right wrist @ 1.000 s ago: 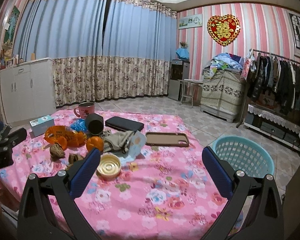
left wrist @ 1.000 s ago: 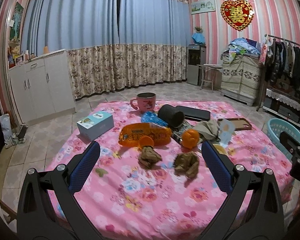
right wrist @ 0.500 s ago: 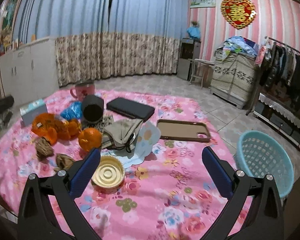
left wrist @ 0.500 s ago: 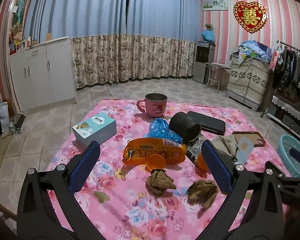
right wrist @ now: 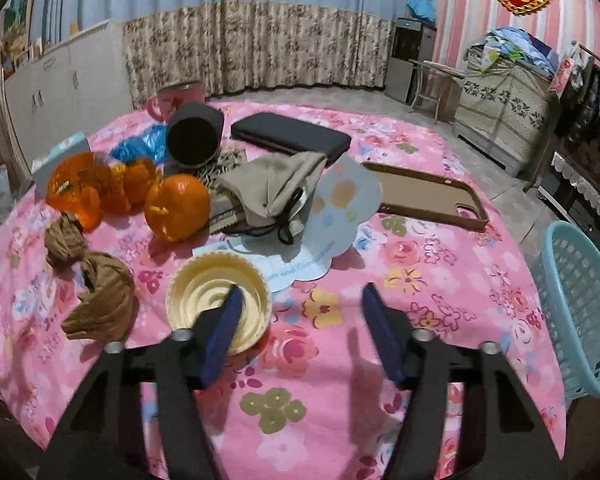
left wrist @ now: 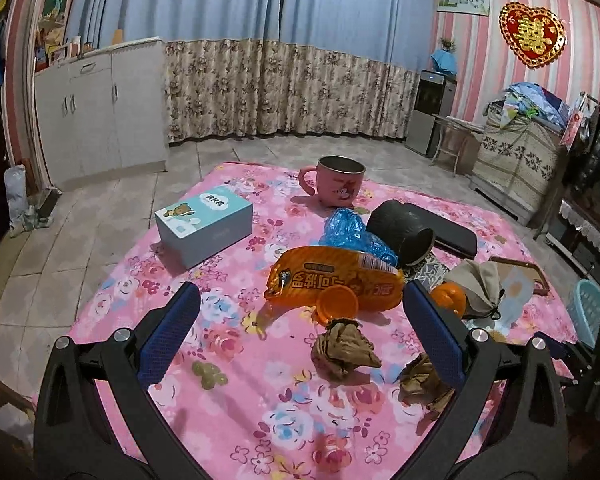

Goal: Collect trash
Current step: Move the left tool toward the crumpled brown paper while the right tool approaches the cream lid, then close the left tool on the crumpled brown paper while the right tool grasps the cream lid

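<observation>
Two crumpled brown paper wads (left wrist: 346,350) lie near the front edge of the worktop (left wrist: 228,432), which is covered in a pink floral cloth. Left gripper (left wrist: 298,328): fingers spread wide, nothing between them but cloth and the nearer wad, no contact. The second wad is partly hidden behind its right finger.

Right gripper (right wrist: 300,320): fingers closing, about half apart, only bare cloth in the gap. Its left finger overlaps a shallow cream lid (right wrist: 218,300) lying open side up; whether it touches the lid, cannot tell.

Behind the wads: orange snack wrapper (left wrist: 336,282) with an orange cap (left wrist: 337,304) in front of it, blue plastic bag (left wrist: 354,236), an orange (right wrist: 178,206), black cylinder (right wrist: 194,138) on its side, pink mug (left wrist: 338,186) upright, pale blue box (left wrist: 204,228), grey pouch (right wrist: 278,188), brown phone case (right wrist: 424,196), dark flat case (right wrist: 290,138).

Light blue basket (right wrist: 580,304) stands just off the worktop's right edge.
</observation>
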The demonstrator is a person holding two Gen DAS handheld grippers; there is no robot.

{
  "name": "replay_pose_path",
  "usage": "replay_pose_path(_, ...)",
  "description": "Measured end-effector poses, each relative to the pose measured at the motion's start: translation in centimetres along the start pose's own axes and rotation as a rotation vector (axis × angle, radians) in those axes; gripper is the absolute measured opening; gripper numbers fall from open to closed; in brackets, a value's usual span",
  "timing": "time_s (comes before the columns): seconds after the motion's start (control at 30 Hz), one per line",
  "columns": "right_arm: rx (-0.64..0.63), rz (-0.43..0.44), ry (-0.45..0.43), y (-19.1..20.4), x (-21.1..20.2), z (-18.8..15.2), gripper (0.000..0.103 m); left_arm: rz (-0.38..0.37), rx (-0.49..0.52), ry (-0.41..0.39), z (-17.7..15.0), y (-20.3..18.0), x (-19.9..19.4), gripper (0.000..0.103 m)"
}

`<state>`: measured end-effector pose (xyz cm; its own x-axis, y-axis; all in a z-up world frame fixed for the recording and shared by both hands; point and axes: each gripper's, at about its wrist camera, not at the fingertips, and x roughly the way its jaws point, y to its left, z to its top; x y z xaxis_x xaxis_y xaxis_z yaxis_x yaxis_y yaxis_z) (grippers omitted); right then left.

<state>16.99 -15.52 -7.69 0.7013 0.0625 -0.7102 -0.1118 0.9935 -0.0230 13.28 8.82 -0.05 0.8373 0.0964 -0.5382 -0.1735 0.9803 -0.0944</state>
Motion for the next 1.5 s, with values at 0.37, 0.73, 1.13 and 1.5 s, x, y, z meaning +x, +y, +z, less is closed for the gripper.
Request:
replay_pose_path(0.37,-0.013,0.093,0.023,0.3,0.1,-0.1,0.007,-0.012,-0.001,0.023,-0.6,-0.9,0.1,0.098)
replay_pose_path(0.73,0.002,0.073,-0.091,-2.0,-3.1,1.2,0.004,-0.014,0.025,0.031,-1.5,-2.7,-0.2,0.098)
replay_pose_path(1.13,0.099,0.003,-0.141,-6.4,-5.3,1.4,0.004,-0.108,0.047,0.093,-3.9,-6.9,0.1,0.098)
replay_pose_path(1.5,0.147,-0.014,-0.088,-7.8,-4.3,1.0,0.004,-0.114,0.129,0.133,-5.7,-9.4,1.0,0.098)
